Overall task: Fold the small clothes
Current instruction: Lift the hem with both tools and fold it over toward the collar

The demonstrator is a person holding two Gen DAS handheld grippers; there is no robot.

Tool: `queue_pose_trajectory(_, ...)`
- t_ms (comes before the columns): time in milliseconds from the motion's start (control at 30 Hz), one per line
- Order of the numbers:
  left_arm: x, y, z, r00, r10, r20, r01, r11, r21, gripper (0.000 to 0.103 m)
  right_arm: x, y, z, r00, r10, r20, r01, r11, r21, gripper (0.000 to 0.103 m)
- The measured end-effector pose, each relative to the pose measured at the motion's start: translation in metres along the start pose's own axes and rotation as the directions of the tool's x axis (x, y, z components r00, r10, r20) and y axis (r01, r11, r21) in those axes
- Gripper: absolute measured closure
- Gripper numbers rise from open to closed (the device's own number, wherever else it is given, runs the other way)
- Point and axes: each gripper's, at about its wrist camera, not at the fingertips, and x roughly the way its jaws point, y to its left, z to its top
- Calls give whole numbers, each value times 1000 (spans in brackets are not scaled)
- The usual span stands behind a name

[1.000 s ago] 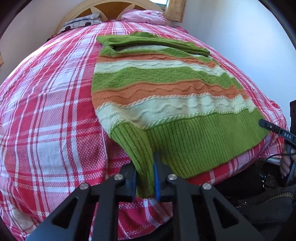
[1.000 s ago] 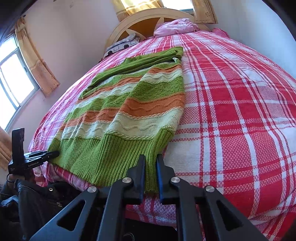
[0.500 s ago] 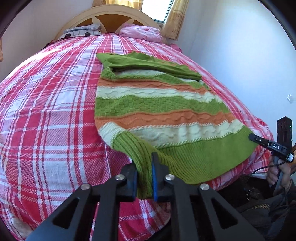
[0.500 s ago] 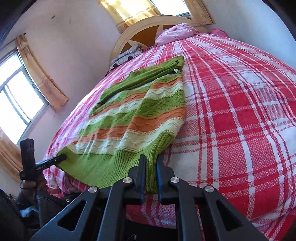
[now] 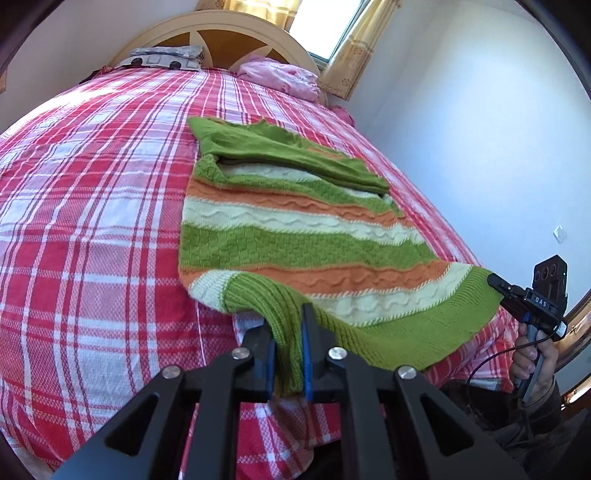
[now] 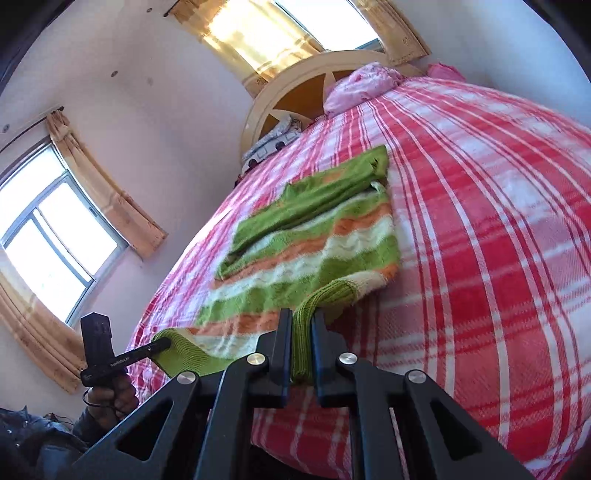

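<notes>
While one bed (image 5: 92, 221) fills both views under its woven red-and-white plaid cover, one knitted sweater (image 5: 295, 236) lies on it, its near hem lifted clear. Striped green, orange and cream, with wavy cable rows and a ribbed green hem, it has its sleeves folded flat across the far end. At the rounded wooden headboard (image 5: 221, 33) sit two pillows (one pink, one grey-patterned). My left gripper (image 5: 287, 354) is clamped on one hem corner, blue pads pinching the ribbing; my right gripper (image 6: 301, 350) is clamped on the other corner.
</notes>
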Motion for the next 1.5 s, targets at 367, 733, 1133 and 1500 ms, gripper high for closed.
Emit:
queue_pose_trajectory(367,3,7,65,993,8,120,-5,1000,-26,91,15,24,74,994,4,107,5,996,-85,95)
queue_pose_trajectory(733,38,19,139,989,21,147,-12,998,-63,92,67,20,156,991,-25,131,39,994,-105,96)
queue_pose_trajectory(1133,96,42,212,988,72,134,-60,994,-93,92,146,-7,227,992,-102,75,109,988,-110,97)
queue_pose_trajectory(1500,164,67,248,991,125,51,-118,986,-120,92,242,-53,268,980,-194,-50,189,978,-83,97)
